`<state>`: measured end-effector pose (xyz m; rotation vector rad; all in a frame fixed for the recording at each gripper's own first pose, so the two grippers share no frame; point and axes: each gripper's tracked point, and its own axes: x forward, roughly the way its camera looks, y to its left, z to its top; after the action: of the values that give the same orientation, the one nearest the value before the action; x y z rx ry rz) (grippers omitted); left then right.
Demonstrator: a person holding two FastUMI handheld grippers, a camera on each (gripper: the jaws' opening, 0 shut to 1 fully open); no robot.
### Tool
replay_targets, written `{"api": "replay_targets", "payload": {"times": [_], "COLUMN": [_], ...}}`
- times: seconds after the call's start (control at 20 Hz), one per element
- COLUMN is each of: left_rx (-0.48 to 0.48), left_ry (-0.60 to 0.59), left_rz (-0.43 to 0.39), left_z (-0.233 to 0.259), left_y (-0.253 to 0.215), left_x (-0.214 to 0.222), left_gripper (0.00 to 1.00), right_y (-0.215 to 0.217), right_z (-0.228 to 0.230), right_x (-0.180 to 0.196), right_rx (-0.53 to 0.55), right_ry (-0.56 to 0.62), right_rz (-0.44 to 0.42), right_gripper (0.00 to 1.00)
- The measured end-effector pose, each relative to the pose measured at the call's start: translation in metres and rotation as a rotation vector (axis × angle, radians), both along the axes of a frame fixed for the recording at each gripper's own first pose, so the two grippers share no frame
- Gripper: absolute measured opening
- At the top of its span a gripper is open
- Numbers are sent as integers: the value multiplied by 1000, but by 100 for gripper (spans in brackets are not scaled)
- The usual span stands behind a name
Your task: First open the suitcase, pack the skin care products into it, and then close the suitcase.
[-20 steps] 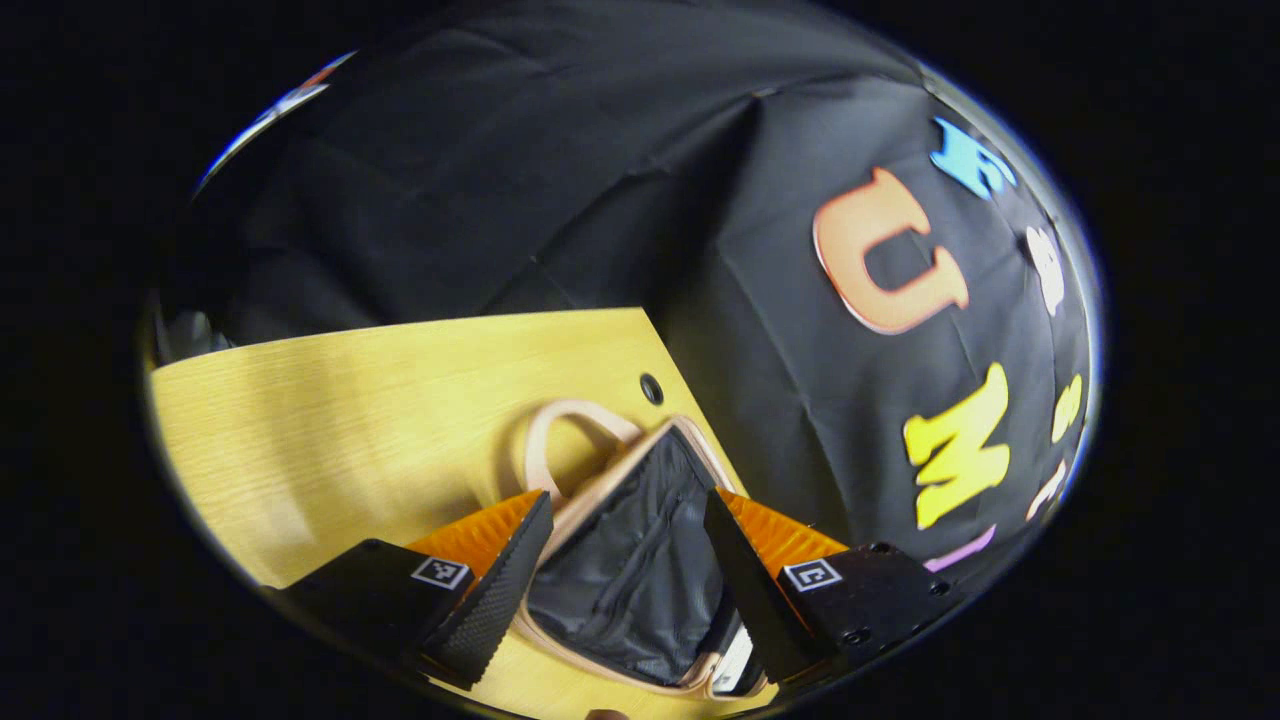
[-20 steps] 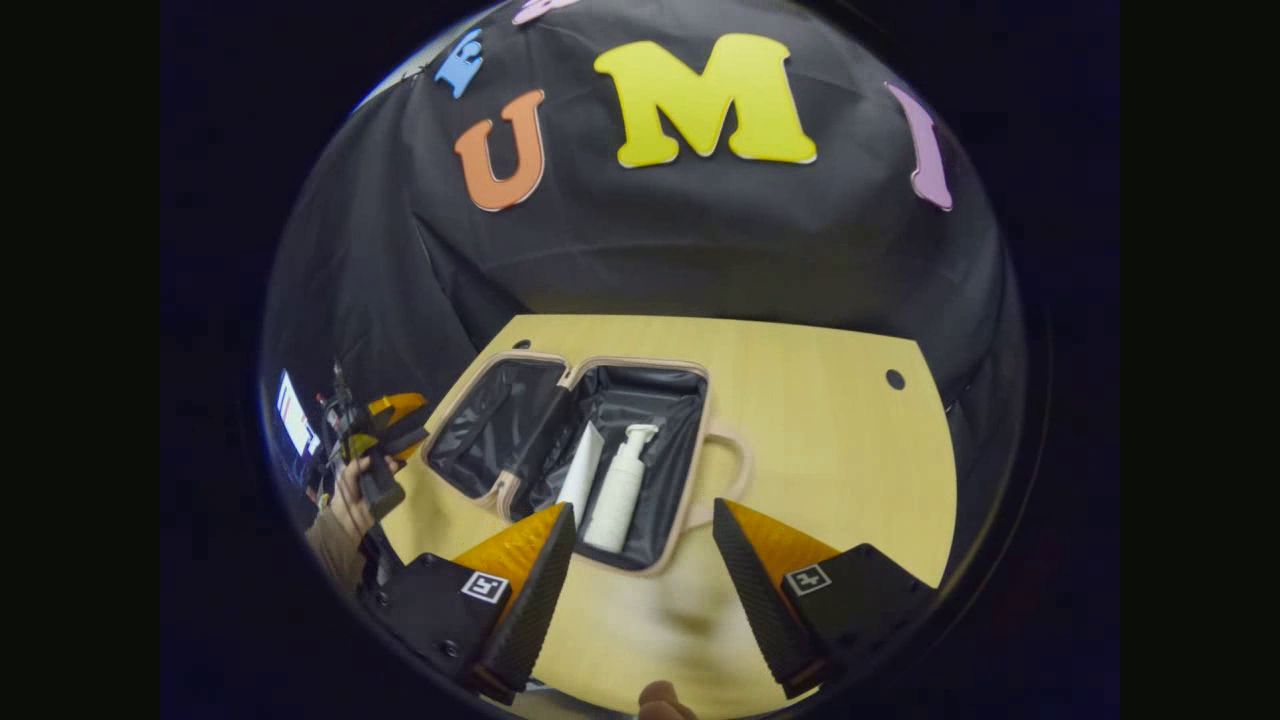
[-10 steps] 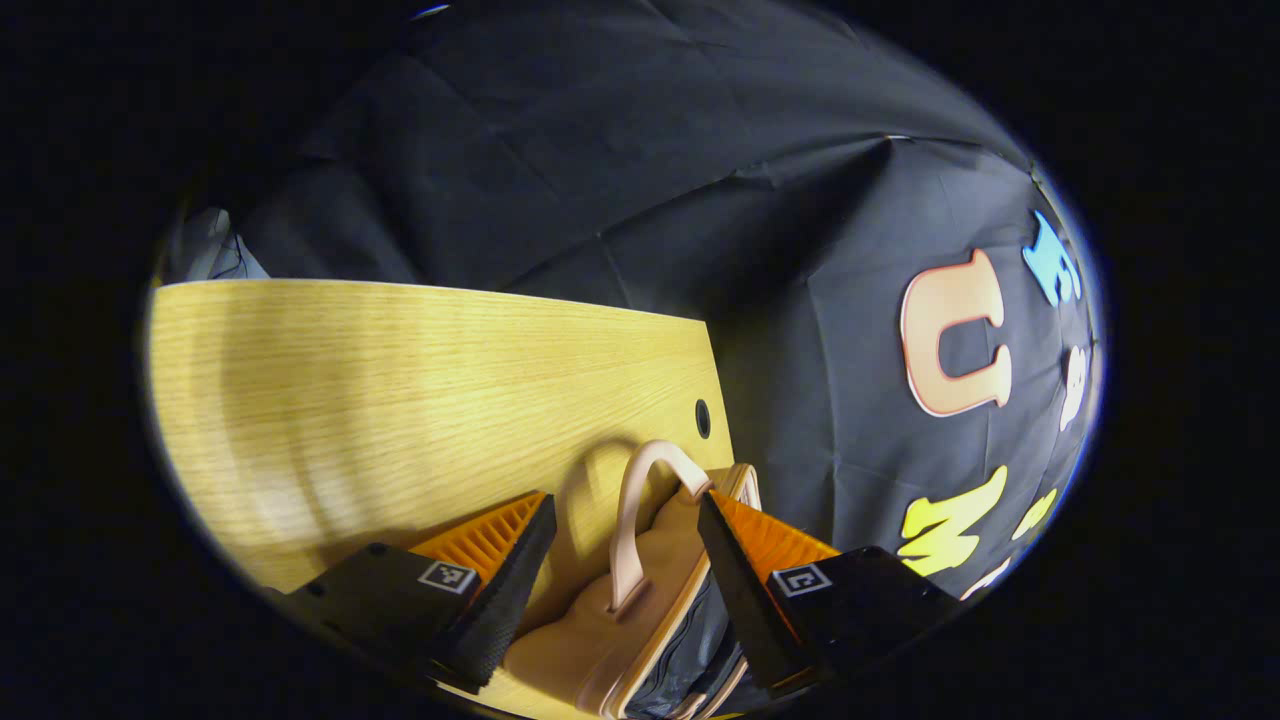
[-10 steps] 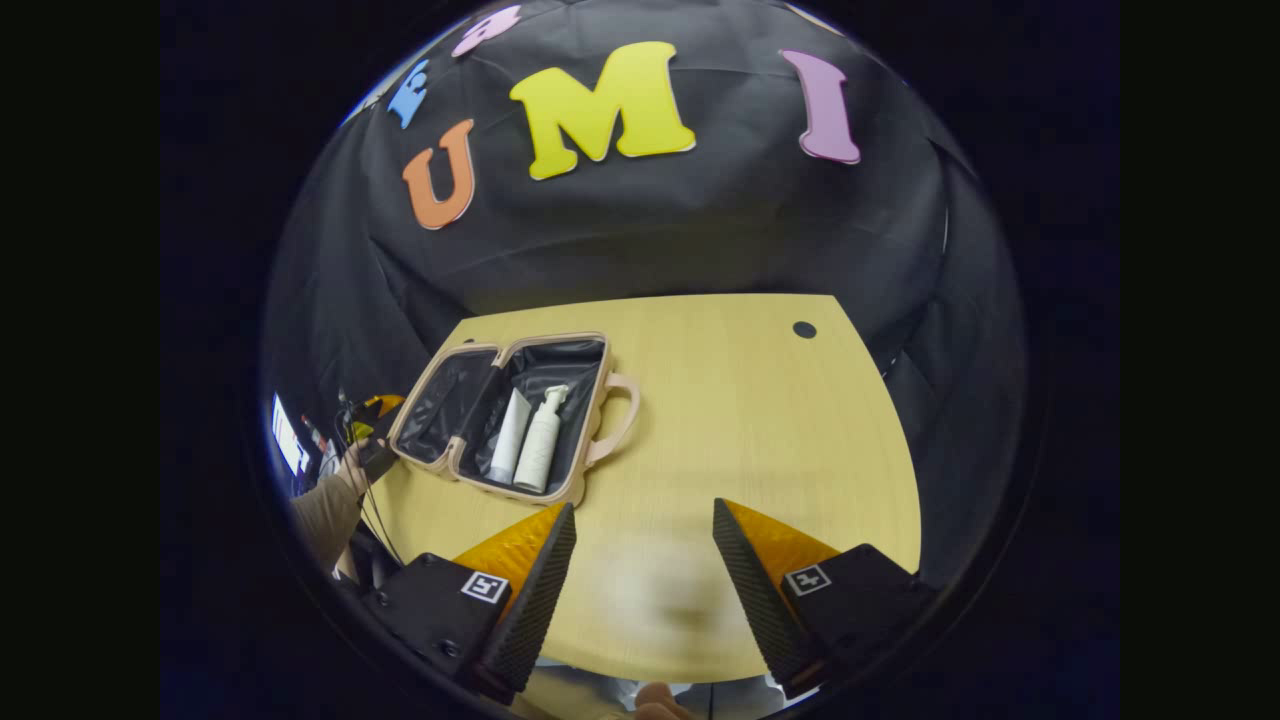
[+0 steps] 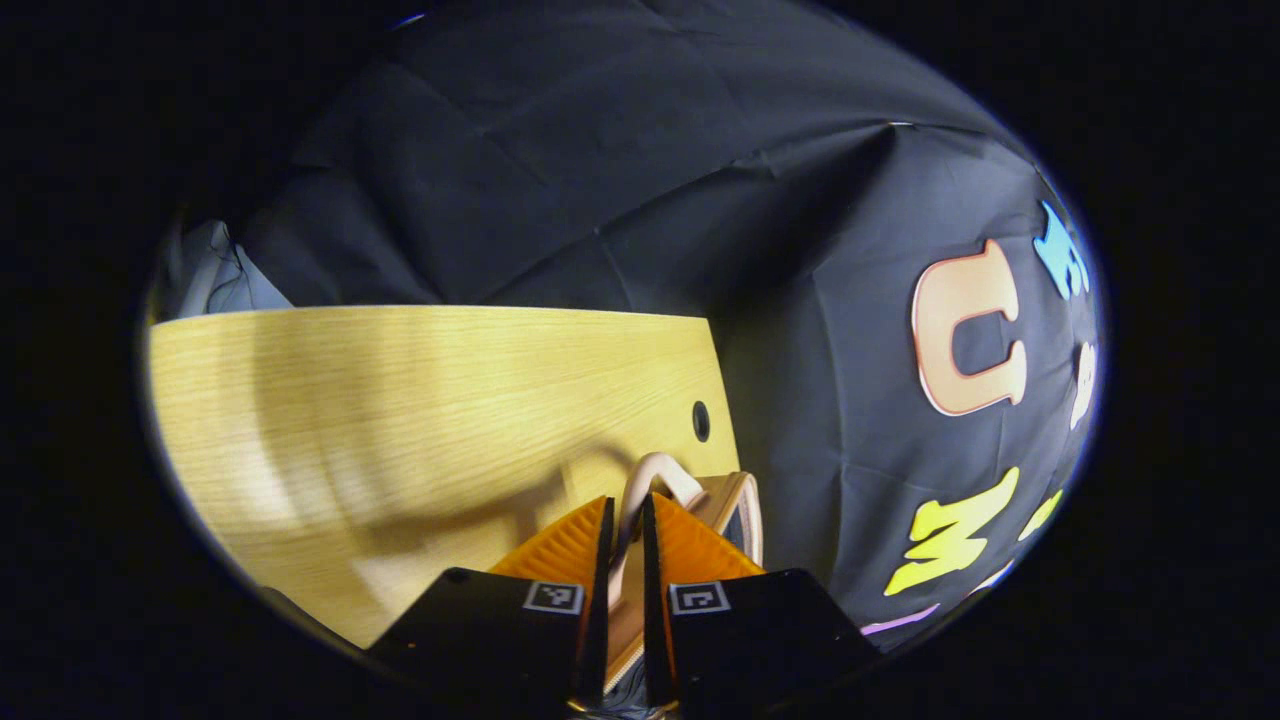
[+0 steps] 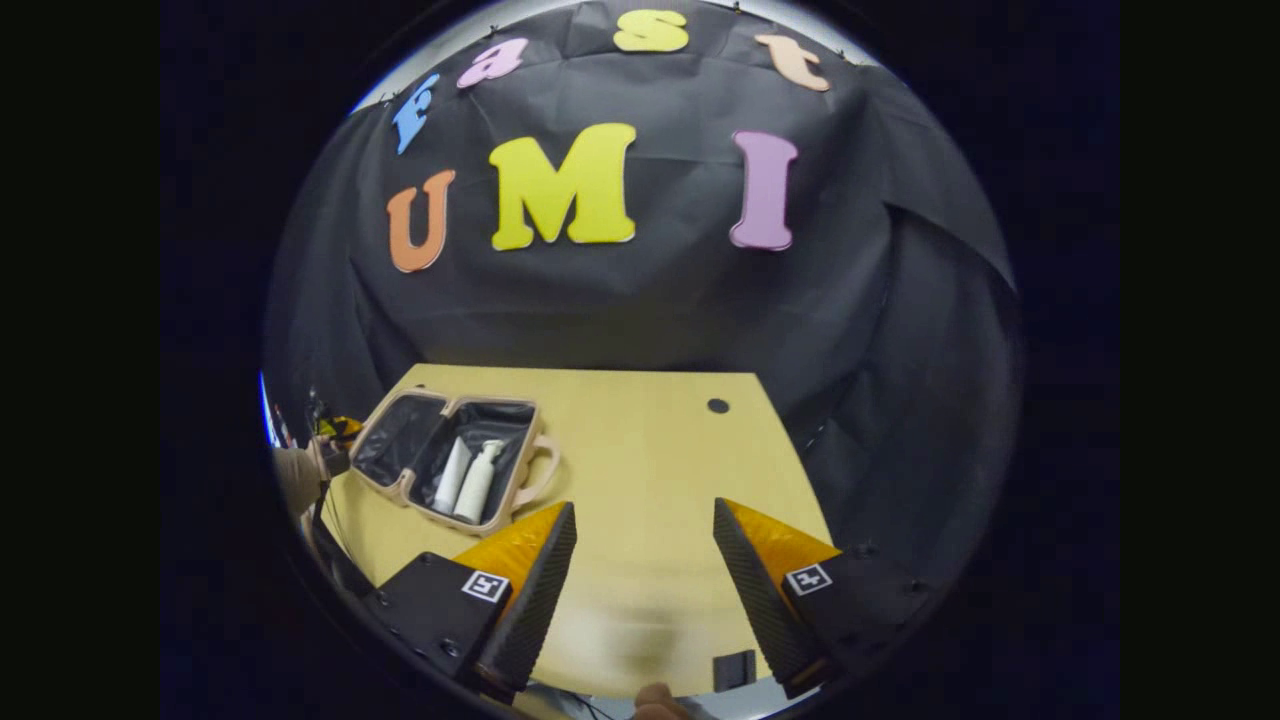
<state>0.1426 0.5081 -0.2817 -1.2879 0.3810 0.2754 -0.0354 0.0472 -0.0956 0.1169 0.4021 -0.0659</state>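
The beige hard-shell suitcase (image 6: 440, 465) with black lining was seen lying open near the left edge of the light wooden table (image 6: 640, 440), in the right gripper view. A white tube (image 6: 450, 476) and a white pump bottle (image 6: 476, 484) were laid side by side in its right half. In the left gripper view, the left gripper (image 5: 624, 545) was clenched on the suitcase's beige loop handle (image 5: 650, 478) — both fingers pressed against it. The right gripper (image 6: 640, 560) was held released — jaws wide apart — above bare table, well apart from the suitcase.
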Motion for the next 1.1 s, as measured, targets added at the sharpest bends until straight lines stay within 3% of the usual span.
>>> {"api": "replay_targets", "payload": {"times": [0.3, 0.35, 0.4, 0.45, 0.55, 0.6, 0.8, 0.85, 0.9, 1.0, 1.1], "left_rx": [158, 200, 257, 322, 452, 494, 568, 593, 630, 713, 756], "left_ry": [-65, -58, -49, -42, -51, -65, -121, -133, -143, -165, -195], "left_rz": [-29, -45, -59, -76, -104, -112, -120, -128, -141, -173, -204], "left_z": [64, 74, 84, 94, 118, 132, 184, 193, 204, 222, 238], "left_y": [-5, -9, -13, -16, -27, -34, -64, -74, -86, -110, -137], "left_x": [3, 2, 1, 1, 1, 1, -4, -6, -7, -7, -6], "left_gripper": [7, 7, 15, 6, 6, 5, 5, 5, 5, 5, 5], "right_y": [-48, -52, -58, -62, -71, -72, -78, -80, -81, -82, -87], "right_z": [17, 21, 23, 26, 33, 37, 51, 52, 52, 53, 54], "right_x": [-10, -11, -12, -12, -12, -12, -9, -9, -9, -6, -5], "right_rx": [47, 55, 53, 53, 45, 42, 45, 41, 44, 52, 51], "right_ry": [-74, -91, -105, -121, -146, -160, -210, -216, -221, -226, -233], "right_rz": [-116, -122, -127, -123, -105, -93, -53, -42, -32, -15, -1], "right_gripper": [82, 81, 77, 81, 77, 81, 81, 77, 81, 77, 82]}}
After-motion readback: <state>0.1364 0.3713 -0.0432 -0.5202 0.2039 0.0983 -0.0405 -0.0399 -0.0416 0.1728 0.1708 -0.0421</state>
